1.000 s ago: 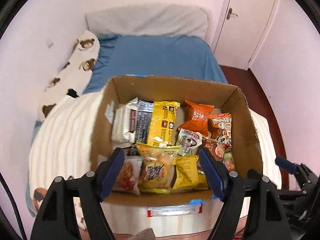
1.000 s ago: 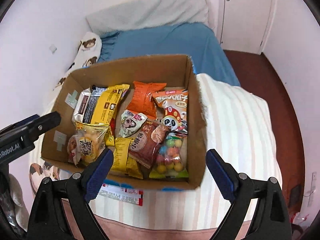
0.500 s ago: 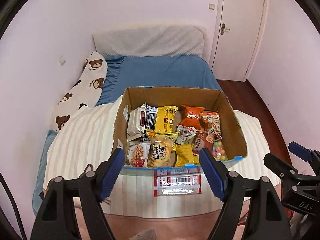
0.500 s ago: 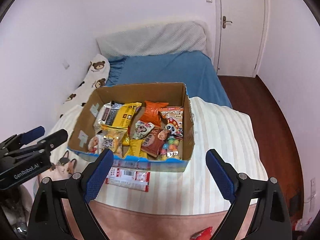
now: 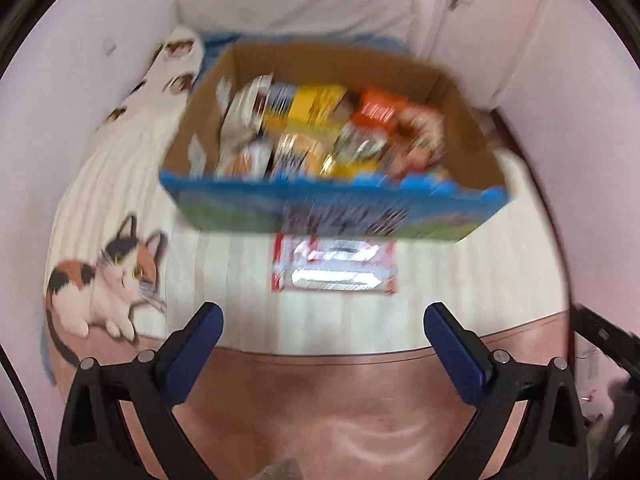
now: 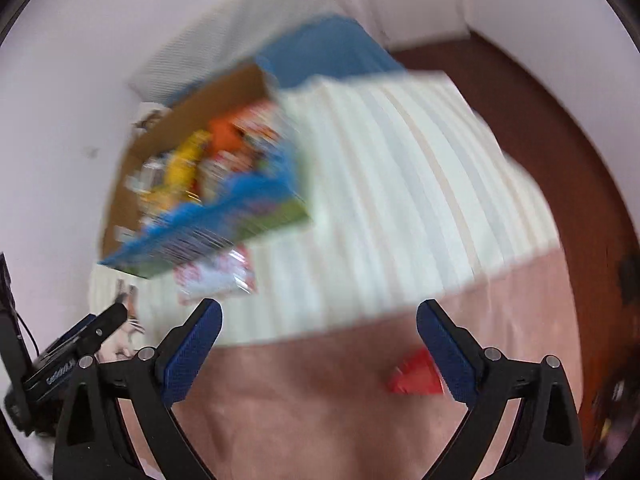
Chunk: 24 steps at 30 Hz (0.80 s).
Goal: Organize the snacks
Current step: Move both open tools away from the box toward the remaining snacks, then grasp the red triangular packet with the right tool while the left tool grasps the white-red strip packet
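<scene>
Blur smears the snacks (image 5: 320, 136) inside the cardboard box (image 5: 472, 160) on the striped bed (image 6: 400, 168); before it, both claws, left (image 5: 323, 334) and right (image 6: 319, 330), gape empty.

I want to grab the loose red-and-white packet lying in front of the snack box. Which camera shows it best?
The left wrist view: the red-and-white packet lies centred and whole on the striped blanket, just ahead of the cardboard box. The right wrist view shows it off to the left, heavily blurred and partly tucked under the box.
</scene>
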Tool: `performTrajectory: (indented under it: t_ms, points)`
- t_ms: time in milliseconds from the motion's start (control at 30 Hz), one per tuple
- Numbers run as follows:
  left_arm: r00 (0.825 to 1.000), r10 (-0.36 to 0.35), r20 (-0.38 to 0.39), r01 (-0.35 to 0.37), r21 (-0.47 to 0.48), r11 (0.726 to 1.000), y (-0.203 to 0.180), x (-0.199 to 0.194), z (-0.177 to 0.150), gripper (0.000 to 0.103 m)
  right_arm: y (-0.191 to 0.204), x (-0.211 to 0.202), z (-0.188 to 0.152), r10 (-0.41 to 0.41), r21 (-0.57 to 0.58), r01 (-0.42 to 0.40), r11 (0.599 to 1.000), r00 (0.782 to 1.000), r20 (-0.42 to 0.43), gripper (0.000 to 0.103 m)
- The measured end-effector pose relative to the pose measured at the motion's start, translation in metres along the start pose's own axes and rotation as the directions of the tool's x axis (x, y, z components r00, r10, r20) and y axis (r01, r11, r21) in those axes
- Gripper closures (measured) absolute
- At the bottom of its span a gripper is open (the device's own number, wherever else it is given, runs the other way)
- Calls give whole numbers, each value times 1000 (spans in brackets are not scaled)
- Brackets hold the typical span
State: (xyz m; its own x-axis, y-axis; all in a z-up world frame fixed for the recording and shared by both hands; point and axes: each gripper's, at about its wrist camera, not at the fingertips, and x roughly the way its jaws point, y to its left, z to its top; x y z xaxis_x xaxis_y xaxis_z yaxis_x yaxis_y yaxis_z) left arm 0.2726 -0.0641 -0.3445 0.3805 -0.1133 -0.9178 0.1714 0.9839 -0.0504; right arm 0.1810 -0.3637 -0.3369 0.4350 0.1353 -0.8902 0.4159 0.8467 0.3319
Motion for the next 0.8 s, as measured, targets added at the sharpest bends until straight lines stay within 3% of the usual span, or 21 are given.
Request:
performTrajectory:
  t_ms: [133, 233, 467, 533, 633, 800]
  points:
    - [996, 0, -85, -15, -176, 984, 5, 56, 4, 0, -43, 34, -17, -64, 62, 69, 996, 995, -70, 3]
    - [995, 35, -96, -58, -251, 966, -5, 84, 9, 0, -65, 54, -24, -116, 83, 124, 989, 988, -102, 3]
    - [974, 203, -99, -220, -214, 952, -42, 133, 7, 0, -79, 75, -35, -170, 68, 182, 981, 974, -150, 3]
    - [976, 201, -82, -214, -204, 955, -36, 136, -1, 0, -77, 77, -36, -177, 57, 188, 981, 972, -153, 3]
    - [966, 240, -99, -254, -168, 952, -20, 131, -15, 0, -74, 78, -35, -173, 49, 183, 982, 973, -152, 3]
    - [943, 264, -204, -300, -174, 938, 27, 117, -48, 0, -65, 84, -28, -156, 44, 165, 985, 974, -163, 3]
